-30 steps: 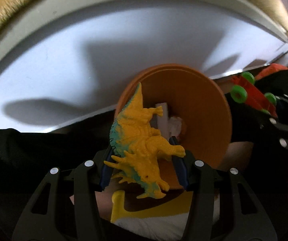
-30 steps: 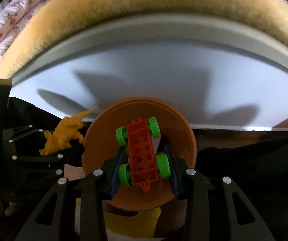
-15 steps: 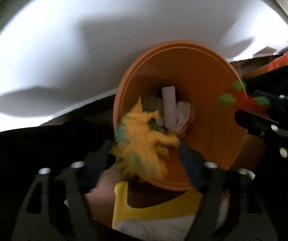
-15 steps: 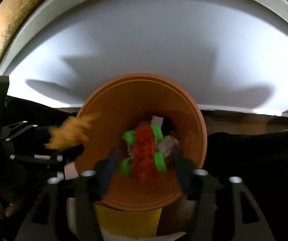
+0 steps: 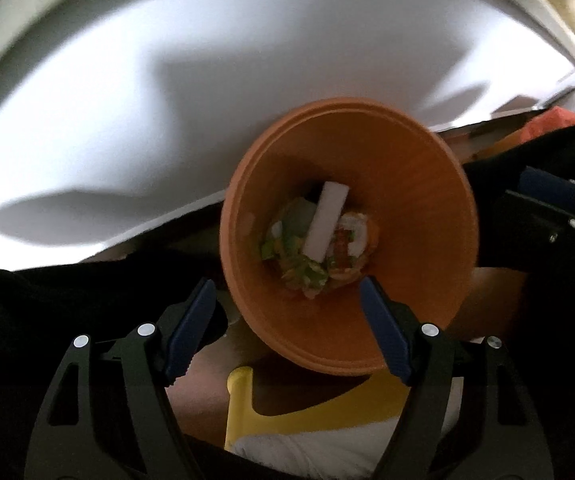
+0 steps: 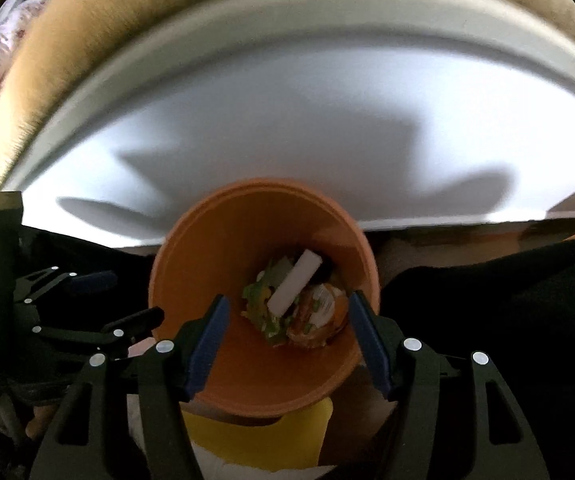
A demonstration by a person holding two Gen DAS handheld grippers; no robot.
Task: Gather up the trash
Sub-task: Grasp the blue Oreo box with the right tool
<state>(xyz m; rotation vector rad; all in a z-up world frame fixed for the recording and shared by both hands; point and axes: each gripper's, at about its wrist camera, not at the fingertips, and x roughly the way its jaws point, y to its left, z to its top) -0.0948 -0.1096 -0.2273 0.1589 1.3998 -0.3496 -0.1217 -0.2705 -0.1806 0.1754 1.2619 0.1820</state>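
- Above the orange bin (image 5: 407,184), the left gripper (image 5: 287,316) hangs with jaws released, holding nothing.
- Right gripper (image 6: 287,332) over the bin too, jaws released.
- Trash pile (image 6: 299,312), with a white stick (image 5: 325,222), lies at the bin's bottom.

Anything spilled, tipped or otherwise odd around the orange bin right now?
Nothing stands out. The orange bin sits upright with its load all inside: a white stick leaning across blurred green and orange pieces. Both the left gripper and right gripper hang over it, jaws open and empty.
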